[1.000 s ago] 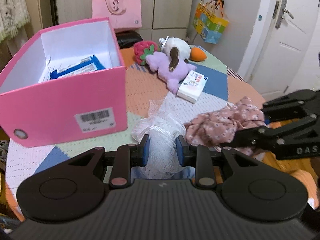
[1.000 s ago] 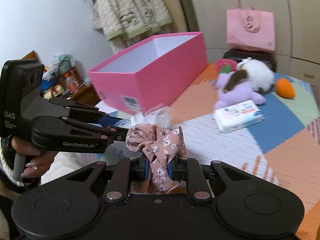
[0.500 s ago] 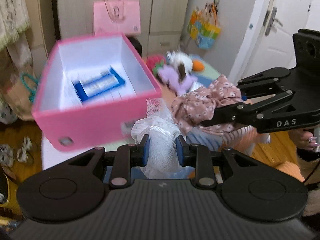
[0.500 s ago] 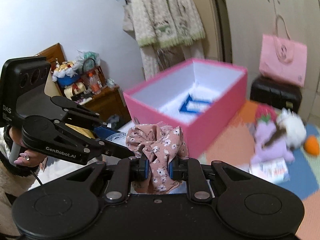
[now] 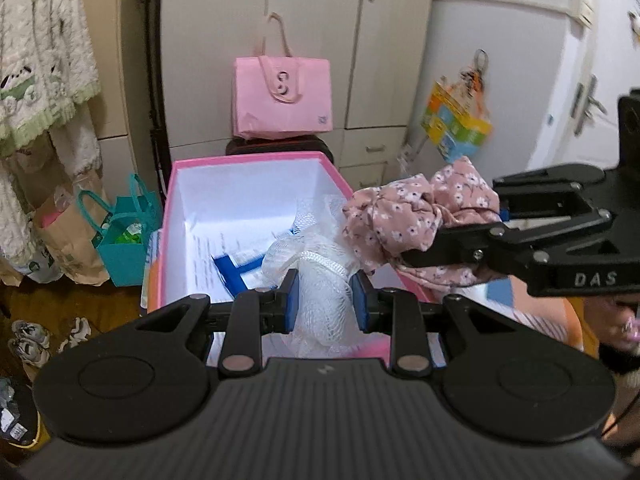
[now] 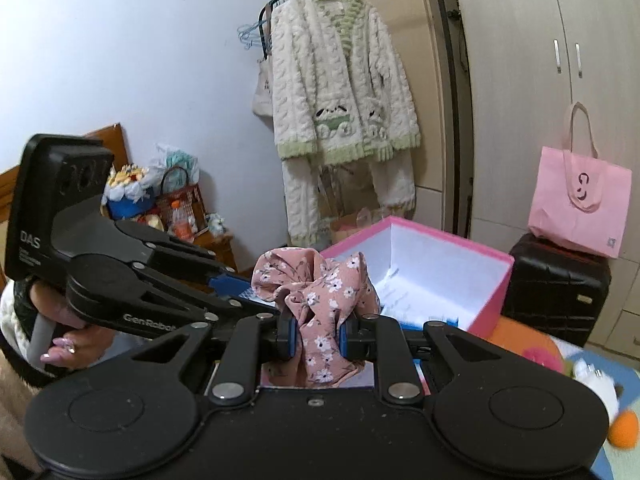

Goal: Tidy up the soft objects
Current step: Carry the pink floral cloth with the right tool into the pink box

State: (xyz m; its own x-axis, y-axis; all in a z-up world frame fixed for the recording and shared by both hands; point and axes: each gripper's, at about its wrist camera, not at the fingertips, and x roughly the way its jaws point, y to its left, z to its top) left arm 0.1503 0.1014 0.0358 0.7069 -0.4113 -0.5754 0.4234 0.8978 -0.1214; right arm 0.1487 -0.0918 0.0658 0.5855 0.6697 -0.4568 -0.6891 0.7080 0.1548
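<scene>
My left gripper (image 5: 324, 300) is shut on a white mesh bath pouf (image 5: 316, 272), held over the near end of the open pink box (image 5: 172, 216). Blue-and-white packets (image 5: 236, 268) lie on the box's white floor. My right gripper (image 6: 317, 336) is shut on a pink floral scrunchie (image 6: 316, 292). In the left wrist view that scrunchie (image 5: 416, 216) hangs just right of the pouf, above the box's right wall. The left gripper's black body (image 6: 132, 280) shows in the right wrist view, a hand (image 6: 76, 340) on its handle, in front of the pink box (image 6: 492, 304).
A pink tote (image 5: 282, 100) sits on a black case (image 6: 556, 284) behind the box. A teal bag (image 5: 124, 248) and shoes (image 5: 28, 340) are on the floor at left. A cream cardigan (image 6: 340, 92) hangs on a rack. Plush toys (image 6: 596, 384) and an orange ball (image 6: 622, 428) lie on the patchwork table.
Both grippers have risen and moved toward the pink box with their loads. The box now lies below and ahead, its inside in view; the plush toys have dropped out of the left wrist view.
</scene>
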